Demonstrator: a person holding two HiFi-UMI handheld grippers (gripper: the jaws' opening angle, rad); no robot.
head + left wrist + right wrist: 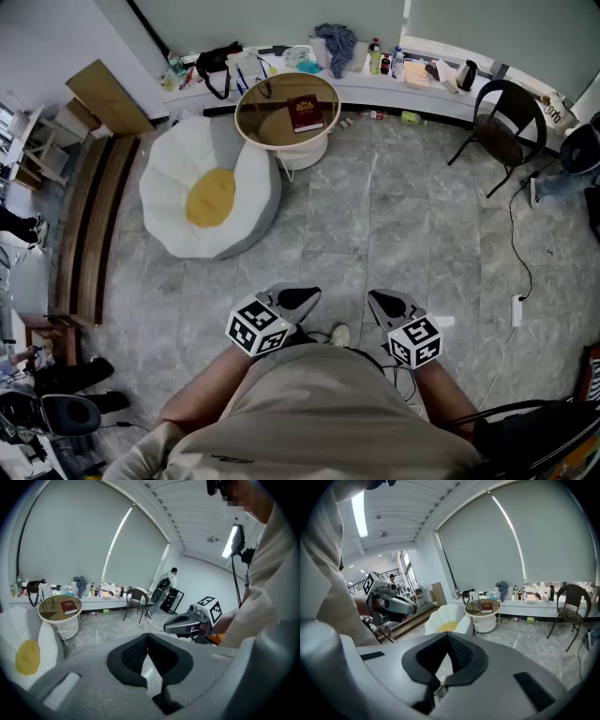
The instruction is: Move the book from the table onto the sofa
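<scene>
Grey tiled floor, cluttered window ledge along the far wall. Round glass-topped table on a white base (265, 124) stands just beside the white egg-shaped sofa cushion with a yellow centre (208, 197). Dark red hardcover book (305, 113) lies flat near the middle of the tabletop, untouched. Left gripper (298, 299) and right gripper (388, 305) are both clenched on nothing, held at the person's waist, well apart from the table. Judgement: task not begun; approach, grasp and transfer all remain.

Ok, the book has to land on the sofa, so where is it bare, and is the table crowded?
The sofa is bare all over, yellow middle included. On the table only the book lies, right of centre; its left half is free. The ledge behind is crowded.
</scene>
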